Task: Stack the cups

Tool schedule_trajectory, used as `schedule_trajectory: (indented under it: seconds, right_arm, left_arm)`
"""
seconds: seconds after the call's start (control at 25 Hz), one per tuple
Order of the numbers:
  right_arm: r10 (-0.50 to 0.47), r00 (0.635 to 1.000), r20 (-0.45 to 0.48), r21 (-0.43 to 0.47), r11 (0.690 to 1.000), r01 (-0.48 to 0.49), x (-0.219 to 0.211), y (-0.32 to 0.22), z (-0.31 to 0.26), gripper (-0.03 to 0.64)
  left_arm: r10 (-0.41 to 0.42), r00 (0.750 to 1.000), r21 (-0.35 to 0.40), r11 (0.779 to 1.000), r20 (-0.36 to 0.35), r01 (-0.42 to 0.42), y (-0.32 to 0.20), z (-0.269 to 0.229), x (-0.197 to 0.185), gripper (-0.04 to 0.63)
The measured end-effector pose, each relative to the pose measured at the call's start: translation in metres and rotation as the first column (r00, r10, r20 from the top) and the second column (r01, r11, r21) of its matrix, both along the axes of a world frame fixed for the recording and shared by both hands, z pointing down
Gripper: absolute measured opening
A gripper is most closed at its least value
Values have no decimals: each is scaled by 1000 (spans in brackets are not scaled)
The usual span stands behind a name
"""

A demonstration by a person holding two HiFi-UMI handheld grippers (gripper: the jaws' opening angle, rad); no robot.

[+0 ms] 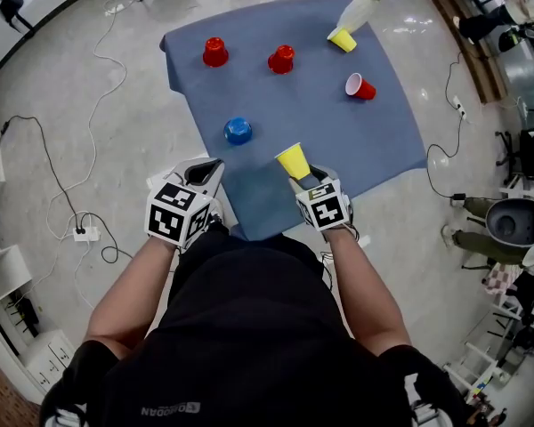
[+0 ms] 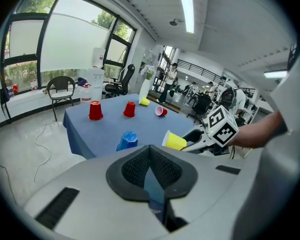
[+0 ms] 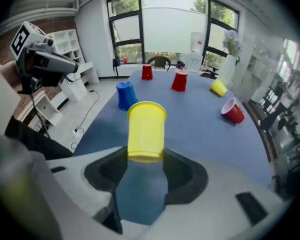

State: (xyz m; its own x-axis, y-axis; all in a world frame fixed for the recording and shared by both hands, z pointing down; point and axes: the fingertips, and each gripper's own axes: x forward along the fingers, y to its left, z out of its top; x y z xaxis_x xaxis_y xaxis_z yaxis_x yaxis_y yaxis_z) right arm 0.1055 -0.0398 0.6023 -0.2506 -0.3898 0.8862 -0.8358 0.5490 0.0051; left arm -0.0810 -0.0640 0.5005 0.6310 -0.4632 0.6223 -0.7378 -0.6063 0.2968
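Note:
My right gripper (image 1: 304, 178) is shut on the base of a yellow cup (image 1: 292, 161) (image 3: 146, 130), which it holds off the blue table (image 1: 276, 105) near the front edge, mouth pointing away. My left gripper (image 1: 209, 169) (image 2: 151, 156) is shut and empty, level with the front left edge of the table. A blue cup (image 1: 238, 131) (image 3: 125, 95) stands upside down between the grippers and two upside-down red cups (image 1: 214, 52) (image 1: 281, 59). At the far right a second yellow cup (image 1: 342, 39) and a red cup (image 1: 360, 87) lie on their sides.
A white vase with flowers (image 1: 360, 7) stands at the table's far right corner. Cables and a power strip (image 1: 86, 234) lie on the floor to the left. White shelves (image 1: 9, 283) stand at the left, office chairs at the right.

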Motion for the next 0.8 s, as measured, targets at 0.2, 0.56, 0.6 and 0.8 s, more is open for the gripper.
schedule_trajectory:
  seconds: [0.2, 0.56, 0.6, 0.8]
  right_arm:
    - [-81, 992, -92, -74, 995, 74, 19, 12, -3, 221]
    - [-163, 969, -185, -137, 981, 139, 19, 5, -3, 222]
    - [-155, 972, -178, -129, 983, 133, 18, 3, -3, 222]
    - [-147, 977, -157, -116, 985, 130, 12, 1, -2, 222]
  left_arm:
    - [11, 1000, 2, 1000, -5, -11, -2, 2, 4, 3]
    - [25, 1000, 15, 1000, -8, -25, 1, -4, 9, 3]
    - [21, 1000, 13, 1000, -6, -21, 1, -3, 7, 3]
    - [12, 1000, 8, 1000, 0, -12, 4, -1, 2, 3]
